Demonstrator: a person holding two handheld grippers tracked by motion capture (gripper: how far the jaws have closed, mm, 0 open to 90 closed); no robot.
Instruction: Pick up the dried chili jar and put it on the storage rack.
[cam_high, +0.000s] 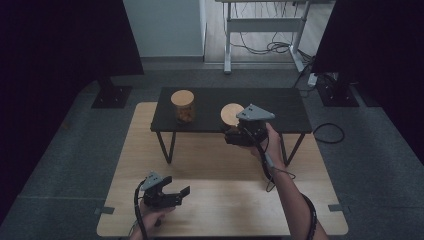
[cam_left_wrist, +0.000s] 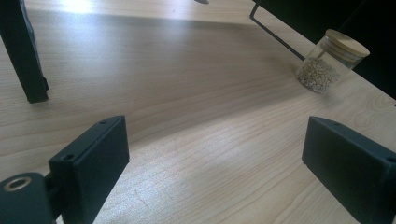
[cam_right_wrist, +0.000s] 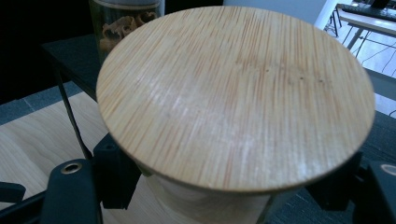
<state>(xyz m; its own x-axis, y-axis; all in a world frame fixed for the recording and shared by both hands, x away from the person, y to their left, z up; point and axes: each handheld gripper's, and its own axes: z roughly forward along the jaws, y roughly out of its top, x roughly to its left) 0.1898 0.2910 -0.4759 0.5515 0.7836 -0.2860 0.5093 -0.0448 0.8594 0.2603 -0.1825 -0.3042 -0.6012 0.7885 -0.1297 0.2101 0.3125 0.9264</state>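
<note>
My right gripper (cam_high: 234, 131) is shut on a glass jar with a round bamboo lid (cam_high: 231, 114) at the front edge of the low black shelf (cam_high: 280, 107). In the right gripper view the lid (cam_right_wrist: 238, 93) spreads above both jaws, which clamp the jar's body (cam_right_wrist: 210, 205) from either side. I cannot tell if the jar rests on the shelf. A second lidded jar (cam_high: 182, 106) with brown contents stands at the shelf's left. My left gripper (cam_high: 183, 194) sits low near the wooden table's front edge, open, nothing between its fingers (cam_left_wrist: 93, 158).
A third jar (cam_left_wrist: 329, 63) holding pale grains stands on the wooden table (cam_high: 220, 210) ahead of the left gripper. The shelf's thin black legs (cam_high: 167, 147) stand on the tabletop. A cable trails from each gripper. Dark screens flank the scene.
</note>
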